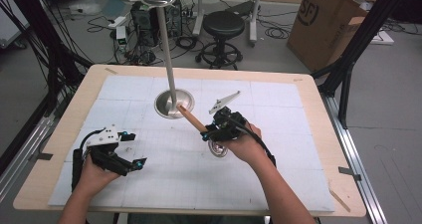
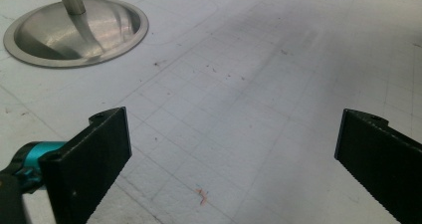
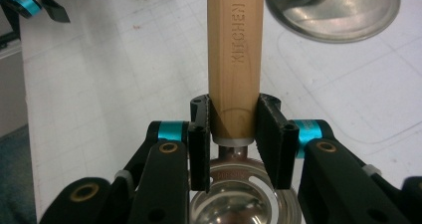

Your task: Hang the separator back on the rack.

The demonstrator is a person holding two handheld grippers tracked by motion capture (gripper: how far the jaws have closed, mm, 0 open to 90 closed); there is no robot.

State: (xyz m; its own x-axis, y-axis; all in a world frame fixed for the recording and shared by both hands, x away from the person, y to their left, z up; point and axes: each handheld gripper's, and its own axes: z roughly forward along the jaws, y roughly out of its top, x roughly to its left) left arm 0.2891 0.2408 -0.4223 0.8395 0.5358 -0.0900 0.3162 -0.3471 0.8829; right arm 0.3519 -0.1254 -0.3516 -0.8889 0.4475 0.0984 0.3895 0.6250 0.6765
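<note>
From the high view, the right hand-held gripper [image 1: 219, 129] sits just right of the frame's middle, clenched on a wooden-handled utensil [image 1: 191, 118]. The wooden handle slants up and left toward the round metal base [image 1: 172, 104] of a tall stand, whose pole [image 1: 165, 50] rises to the top of the frame. The handle's tip lies over the base's near rim; whether it touches I cannot tell. A shiny metal bowl end shows just below the gripper. The left hand-held gripper [image 1: 130, 163] rests low at the lower left of the desk [image 1: 59, 134], its jaws spread with nothing between them.

In the left gripper view, the two black jaws stand far apart at the lower corners, released, over the bare white gridded mat [image 2: 239, 94]. The stand's base [image 2: 99, 35] lies at the upper left.

In the right gripper view, the jaws press on both sides of the wooden handle [image 3: 234, 59], near where it joins a metal ferrule. The handle runs straight up the frame's middle, with stamped lettering along it. The utensil's metal bowl [image 3: 244, 204] sits at the bottom centre, and the stand's base [image 3: 343, 15] at the upper right.
</note>
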